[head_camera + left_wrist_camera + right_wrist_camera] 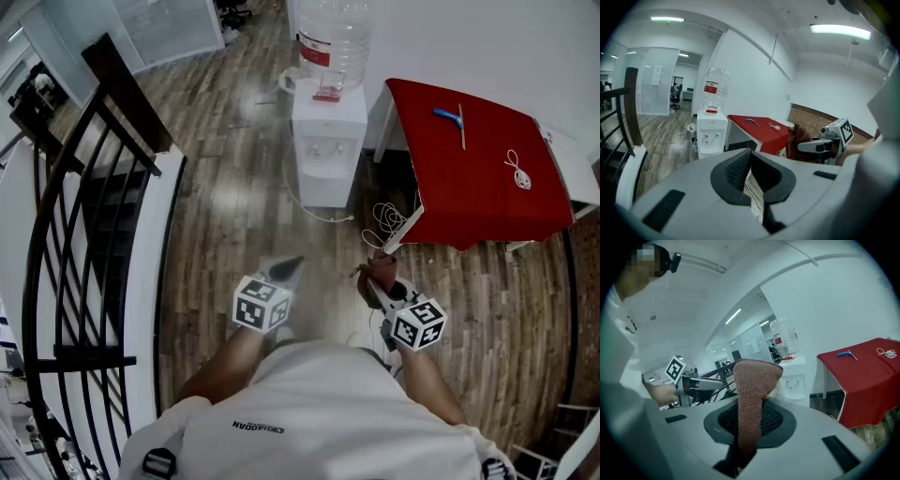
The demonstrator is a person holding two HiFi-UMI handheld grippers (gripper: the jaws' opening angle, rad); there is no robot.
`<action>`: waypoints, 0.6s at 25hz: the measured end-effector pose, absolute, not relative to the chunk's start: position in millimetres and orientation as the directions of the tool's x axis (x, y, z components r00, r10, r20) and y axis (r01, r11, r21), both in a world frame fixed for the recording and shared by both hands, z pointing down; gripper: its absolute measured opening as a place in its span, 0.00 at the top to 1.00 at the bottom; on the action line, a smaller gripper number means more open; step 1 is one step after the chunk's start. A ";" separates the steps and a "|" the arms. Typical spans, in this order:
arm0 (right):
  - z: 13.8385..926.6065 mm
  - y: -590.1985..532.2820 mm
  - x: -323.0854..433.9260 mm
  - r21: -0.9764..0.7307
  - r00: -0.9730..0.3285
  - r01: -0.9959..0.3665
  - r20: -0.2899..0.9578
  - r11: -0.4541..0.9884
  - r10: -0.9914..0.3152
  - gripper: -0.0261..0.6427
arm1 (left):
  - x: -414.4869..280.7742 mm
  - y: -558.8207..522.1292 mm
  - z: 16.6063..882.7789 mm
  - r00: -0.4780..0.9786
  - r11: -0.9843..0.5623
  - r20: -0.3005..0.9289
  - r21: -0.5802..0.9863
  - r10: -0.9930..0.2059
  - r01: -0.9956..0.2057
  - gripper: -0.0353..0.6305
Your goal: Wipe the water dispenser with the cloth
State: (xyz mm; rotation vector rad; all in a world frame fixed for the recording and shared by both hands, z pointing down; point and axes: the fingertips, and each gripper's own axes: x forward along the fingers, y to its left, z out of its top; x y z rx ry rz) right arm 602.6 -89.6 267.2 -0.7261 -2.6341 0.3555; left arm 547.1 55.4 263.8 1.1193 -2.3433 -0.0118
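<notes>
The water dispenser (328, 150) stands against the wall with a large clear bottle (333, 37) on top, and the person stands well apart from it on the wooden floor, so wiping has evidently not begun. The right gripper (384, 291) is clamped on a brown cloth (378, 270), whose free end stands up past the jaws toward the dispenser, probably so that a loose pad of fabric meets the white casing first. The left gripper (284, 272) also points toward the dispenser; its jaws meet at the tips with nothing between them, which suggests it is only along for balance. A red-covered worktop (478, 159) sits just beside the dispenser, so the approach likely has to come from the front.
</notes>
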 end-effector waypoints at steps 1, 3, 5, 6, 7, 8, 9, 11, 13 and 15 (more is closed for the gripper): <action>267.7 -91.1 602.1 -0.335 -0.793 0.438 0.294 0.834 0.534 0.88 | 547.6 54.4 264.8 -0.511 0.657 0.466 0.230 -0.722 -0.718 0.96; 268.2 -94.2 601.2 -0.331 -0.794 0.440 0.292 0.835 0.534 0.88 | 547.8 52.6 266.2 -0.514 0.659 0.467 0.228 -0.720 -0.717 0.96; 267.7 -96.6 601.0 -0.328 -0.795 0.440 0.291 0.836 0.532 0.88 | 547.5 51.5 266.4 -0.517 0.661 0.467 0.226 -0.718 -0.715 0.96; 267.6 -97.4 601.4 -0.327 -0.795 0.440 0.292 0.837 0.532 0.88 | 547.4 51.4 266.1 -0.519 0.663 0.466 0.225 -0.717 -0.714 0.96; 267.7 -98.0 601.8 -0.325 -0.794 0.440 0.293 0.837 0.532 0.88 | 547.4 51.5 265.7 -0.522 0.666 0.465 0.225 -0.715 -0.712 0.96; 267.9 -98.5 601.9 -0.325 -0.794 0.441 0.293 0.837 0.532 0.88 | 547.3 51.7 265.2 -0.525 0.668 0.464 0.225 -0.714 -0.710 0.96; 268.0 -99.1 601.8 -0.326 -0.795 0.441 0.291 0.836 0.532 0.88 | 547.2 51.5 264.9 -0.527 0.669 0.462 0.225 -0.713 -0.708 0.96; 265.8 -99.6 601.7 -0.345 -0.799 0.441 0.271 0.829 0.537 0.88 | 548.1 50.3 264.3 -0.528 0.669 0.459 0.228 -0.715 -0.708 0.96; 260.5 -98.0 602.3 -0.388 -0.798 0.447 0.234 0.806 0.556 0.88 | 549.6 48.4 263.5 -0.527 0.667 0.456 0.230 -0.717 -0.709 0.96; 256.4 -95.4 602.0 -0.412 -0.793 0.459 0.210 0.787 0.572 0.88 | 550.0 46.8 263.1 -0.528 0.667 0.454 0.229 -0.717 -0.709 0.96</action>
